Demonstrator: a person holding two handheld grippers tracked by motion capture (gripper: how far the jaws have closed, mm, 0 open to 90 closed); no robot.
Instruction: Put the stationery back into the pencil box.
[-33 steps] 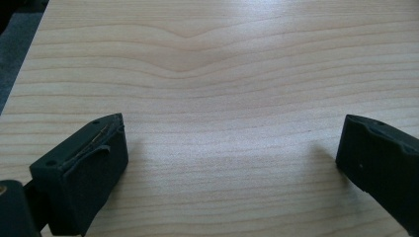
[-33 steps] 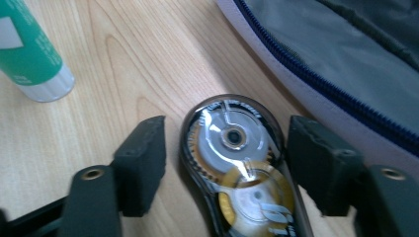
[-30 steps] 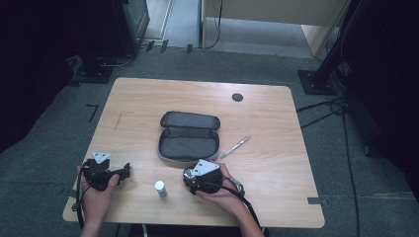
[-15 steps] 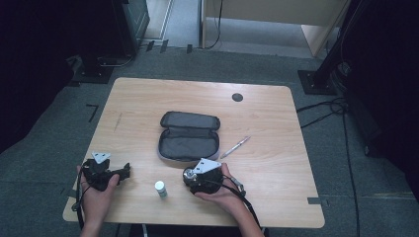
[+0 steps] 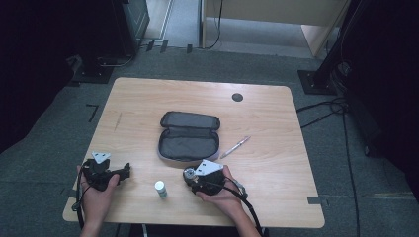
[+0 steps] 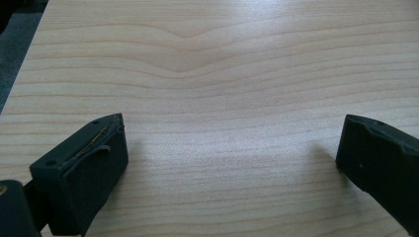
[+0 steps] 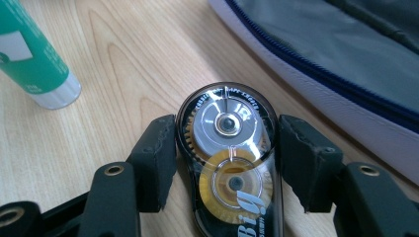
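Lettering reading "Big" is printed in pale script on the clear shell of a correction tape dispenser (image 7: 230, 163), near the yellow gear wheel; fine print curves round the silver reel above it but is too small to be read. The dispenser lies flat on the wooden table (image 5: 276, 113), just beside the open grey pencil case (image 7: 346, 54) with its blue zip. It is bracketed by the right gripper (image 7: 227, 165), whose jaws have just been closing and now sit against both of its sides. A green glue stick (image 7: 34, 59) with a white label, no words legible, is seen at the upper left of the right gripper view, near the dispenser. A pen (image 5: 235, 147) lies to the right of the case. The left gripper (image 6: 230, 168) is held with its jaws spread wide over bare wood, nothing between them.
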